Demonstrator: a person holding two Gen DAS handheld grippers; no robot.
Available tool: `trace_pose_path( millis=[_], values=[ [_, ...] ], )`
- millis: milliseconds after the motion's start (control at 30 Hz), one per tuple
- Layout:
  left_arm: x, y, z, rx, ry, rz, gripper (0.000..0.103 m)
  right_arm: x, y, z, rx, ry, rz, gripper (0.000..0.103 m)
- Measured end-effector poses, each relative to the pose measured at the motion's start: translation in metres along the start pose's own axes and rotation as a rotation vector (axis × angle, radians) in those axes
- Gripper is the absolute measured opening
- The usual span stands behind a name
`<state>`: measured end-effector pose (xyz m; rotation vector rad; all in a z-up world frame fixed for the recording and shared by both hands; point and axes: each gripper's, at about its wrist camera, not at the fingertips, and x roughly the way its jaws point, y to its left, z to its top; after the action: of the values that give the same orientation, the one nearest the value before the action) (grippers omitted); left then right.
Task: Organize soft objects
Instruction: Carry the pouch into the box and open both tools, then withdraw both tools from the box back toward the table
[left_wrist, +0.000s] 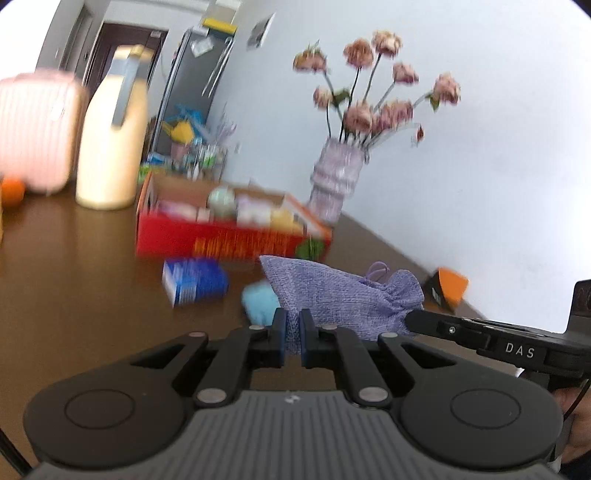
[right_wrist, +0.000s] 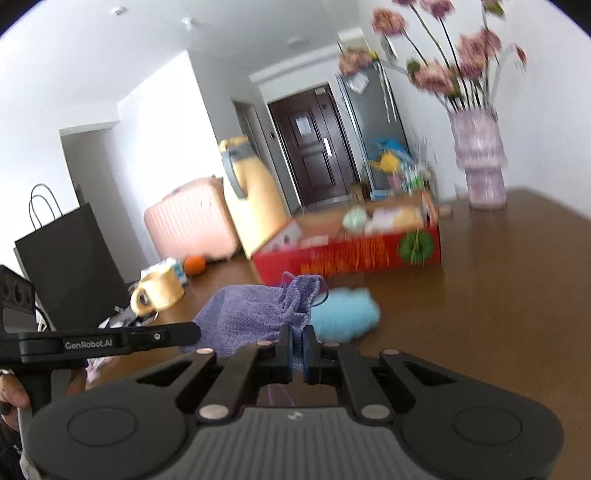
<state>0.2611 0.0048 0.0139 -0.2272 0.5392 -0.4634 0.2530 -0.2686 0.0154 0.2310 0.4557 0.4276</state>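
Both jaws clenched on lavender drawstring pouch (left_wrist: 332, 295), lying crosswise, cinched neck rightward

On the table (left_wrist: 92, 266), the pouch (left_wrist: 332, 291) lies before the box (left_wrist: 229, 236), the vase (left_wrist: 336, 177) behind.

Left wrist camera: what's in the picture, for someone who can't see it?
The left claw pinches a purple drawstring pouch, and the right claw holds its tied end. Behind, on the brown table, sit a red box and a flower vase.

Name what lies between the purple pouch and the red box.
Only bare brown table between the purple pouch and red box, shown in the right wrist view.
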Motion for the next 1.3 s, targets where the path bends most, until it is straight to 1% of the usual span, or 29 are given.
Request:
trace_pose_path(
  millis=[33,133,233,300,333,400,467,533,567,633,700,733,767,833,867,933,1033,1067,1133,1200,1300],
  values=[
    [0.003,-0.002,0.009,0.018,-0.010,0.002,0.007,0.005,-0.004,0.016,-0.014,-0.020,0.002,0.005],
    [0.019,-0.006,0.052,0.046,-0.048,-0.005,0.007,0.025,-0.017,0.064,-0.039,-0.060,0.006,0.005],
    [0.053,-0.005,0.110,0.063,-0.061,-0.019,0.007,0.059,-0.033,0.119,-0.067,-0.080,-0.002,0.005],
    [0.085,0.001,0.143,0.050,-0.043,-0.018,0.007,0.089,-0.041,0.147,-0.115,-0.056,-0.026,0.005],
    [0.103,0.005,0.157,0.042,-0.031,-0.010,0.007,0.108,-0.048,0.160,-0.118,-0.024,-0.035,0.005],
    [0.144,0.016,0.182,0.013,0.011,0.005,0.007,0.154,-0.067,0.181,-0.106,0.078,-0.033,0.005],
    [0.184,0.028,0.195,0.004,0.060,0.044,0.007,0.197,-0.085,0.190,-0.065,0.172,-0.033,0.005],
    [0.218,0.040,0.197,0.007,0.108,0.083,0.007,0.239,-0.104,0.189,-0.009,0.251,-0.024,0.005],
    [0.235,0.046,0.197,0.012,0.136,0.104,0.007,0.254,-0.109,0.186,-0.001,0.280,-0.029,0.005],
    [0.261,0.059,0.189,0.005,0.178,0.144,0.007,0.284,-0.118,0.176,0.011,0.350,-0.045,0.005],
    [0.279,0.071,0.179,0.003,0.219,0.180,0.008,0.300,-0.116,0.164,-0.013,0.391,-0.087,0.005],
    [0.285,0.074,0.175,0.010,0.237,0.186,0.008,0.306,-0.115,0.159,-0.030,0.409,-0.104,0.006],
    [0.289,0.076,0.171,0.024,0.252,0.193,0.008,0.311,-0.114,0.154,-0.038,0.423,-0.118,0.013],
    [0.293,0.078,0.167,0.043,0.248,0.212,0.009,0.315,-0.114,0.149,-0.047,0.433,-0.153,0.019],
    [0.292,0.079,0.166,0.055,0.247,0.203,0.009,0.315,-0.113,0.150,-0.055,0.428,-0.172,0.026],
    [0.294,0.078,0.166,0.067,0.255,0.198,0.010,0.308,-0.111,0.157,-0.045,0.403,-0.191,0.033],
    [0.284,0.071,0.170,0.103,0.258,0.197,0.013,0.284,-0.109,0.174,-0.033,0.351,-0.175,0.033],
    [0.275,0.067,0.174,0.120,0.242,0.207,0.014,0.273,-0.105,0.181,-0.045,0.330,-0.178,0.034],
    [0.258,0.063,0.181,0.142,0.209,0.226,0.017,0.253,-0.096,0.194,-0.071,0.298,-0.189,0.039],
    [0.236,0.059,0.190,0.150,0.178,0.245,0.027,0.233,-0.085,0.204,-0.089,0.265,-0.193,0.041],
    [0.202,0.050,0.200,0.165,0.127,0.264,0.028,0.205,-0.069,0.213,-0.100,0.228,-0.186,0.045]
  ],
)
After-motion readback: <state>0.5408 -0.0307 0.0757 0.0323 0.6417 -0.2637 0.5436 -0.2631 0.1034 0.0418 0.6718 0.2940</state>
